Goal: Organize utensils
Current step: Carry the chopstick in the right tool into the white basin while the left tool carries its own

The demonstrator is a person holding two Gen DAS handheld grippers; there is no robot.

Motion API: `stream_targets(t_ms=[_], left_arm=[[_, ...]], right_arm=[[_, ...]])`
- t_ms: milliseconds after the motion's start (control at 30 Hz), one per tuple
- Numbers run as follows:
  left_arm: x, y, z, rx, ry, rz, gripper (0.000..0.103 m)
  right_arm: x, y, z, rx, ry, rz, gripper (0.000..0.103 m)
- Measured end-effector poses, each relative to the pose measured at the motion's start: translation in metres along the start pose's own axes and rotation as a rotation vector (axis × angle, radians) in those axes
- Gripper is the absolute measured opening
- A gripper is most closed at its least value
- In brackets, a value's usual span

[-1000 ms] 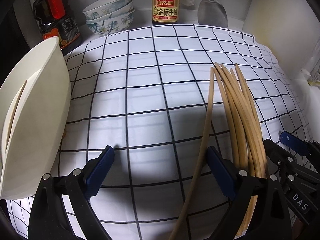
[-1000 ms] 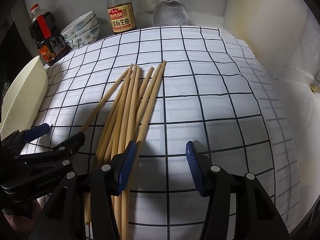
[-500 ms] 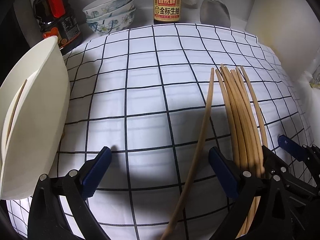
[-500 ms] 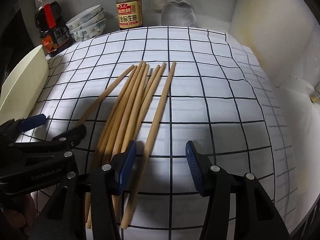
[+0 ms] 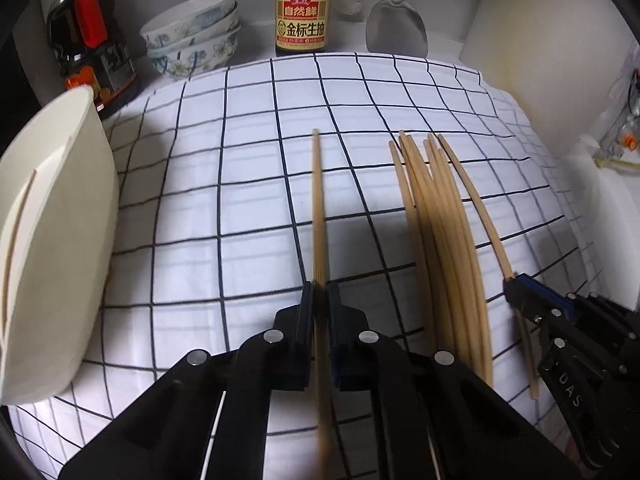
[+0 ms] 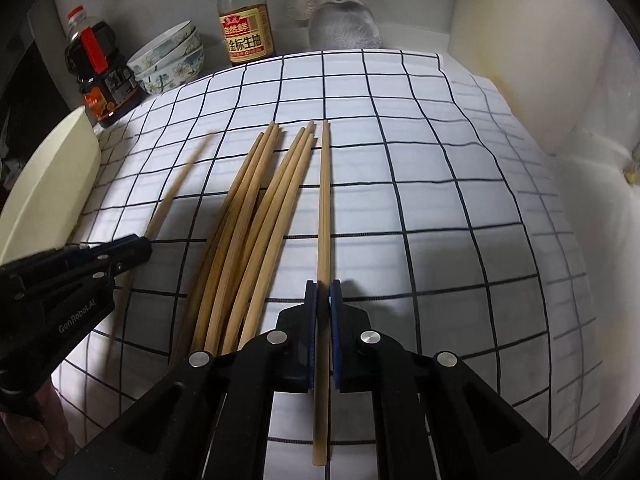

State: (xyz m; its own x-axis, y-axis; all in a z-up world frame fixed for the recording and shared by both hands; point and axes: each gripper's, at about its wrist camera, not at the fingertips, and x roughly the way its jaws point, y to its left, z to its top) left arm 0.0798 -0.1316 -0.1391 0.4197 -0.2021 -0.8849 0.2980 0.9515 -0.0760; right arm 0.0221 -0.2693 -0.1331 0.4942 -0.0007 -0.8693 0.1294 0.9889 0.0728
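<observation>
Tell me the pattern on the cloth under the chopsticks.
The cloth is white with a thin black grid of squares, clearest in the right wrist view.

Pale wooden chopsticks on the white black-gridded cloth (image 6: pixel 440 208)

A loose bundle of chopsticks (image 6: pixel 256 216) lies flat mid-cloth, tips fanned toward its far edge. One single chopstick (image 6: pixel 323 216) lies just right of the bundle; another, the left chopstick (image 5: pixel 319 216), lies apart to its left. The cream plastic holder (image 5: pixel 52 240) stands at the cloth's left edge.

White checked cloth (image 5: pixel 248 184) is covering the counter; white walls (image 6: pixel 520 20) are enclosing it at back and right, light falling unevenly.
</observation>
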Motion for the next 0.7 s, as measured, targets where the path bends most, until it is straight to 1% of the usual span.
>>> stream_targets(t_ms=[100, 333, 400, 533, 700], left_arm=[[-0.005, 0.002, -0.002, -0.033, 0.009, -0.036, 0.007], [-0.031, 0.002, -0.001, -0.065, -0.015, -0.072, 0.007], [-0.043, 0.003, 0.000, -0.072, -0.032, -0.070, 0.007], [-0.075, 0.009, 0.005, -0.087, -0.084, -0.041, 0.007], [-0.122, 0.034, 0.004, -0.154, -0.164, -0.005, 0.007]], right_arm=[[-0.008, -0.006, 0.001, 0.028, -0.011, 0.022, 0.006], [-0.032, -0.010, 0.007, 0.032, -0.049, 0.059, 0.006], [-0.041, -0.008, 0.009, 0.019, -0.067, 0.070, 0.006], [-0.058, 0.000, 0.021, -0.018, -0.100, 0.113, 0.006], [-0.078, 0.028, 0.037, -0.100, -0.130, 0.156, 0.006]])
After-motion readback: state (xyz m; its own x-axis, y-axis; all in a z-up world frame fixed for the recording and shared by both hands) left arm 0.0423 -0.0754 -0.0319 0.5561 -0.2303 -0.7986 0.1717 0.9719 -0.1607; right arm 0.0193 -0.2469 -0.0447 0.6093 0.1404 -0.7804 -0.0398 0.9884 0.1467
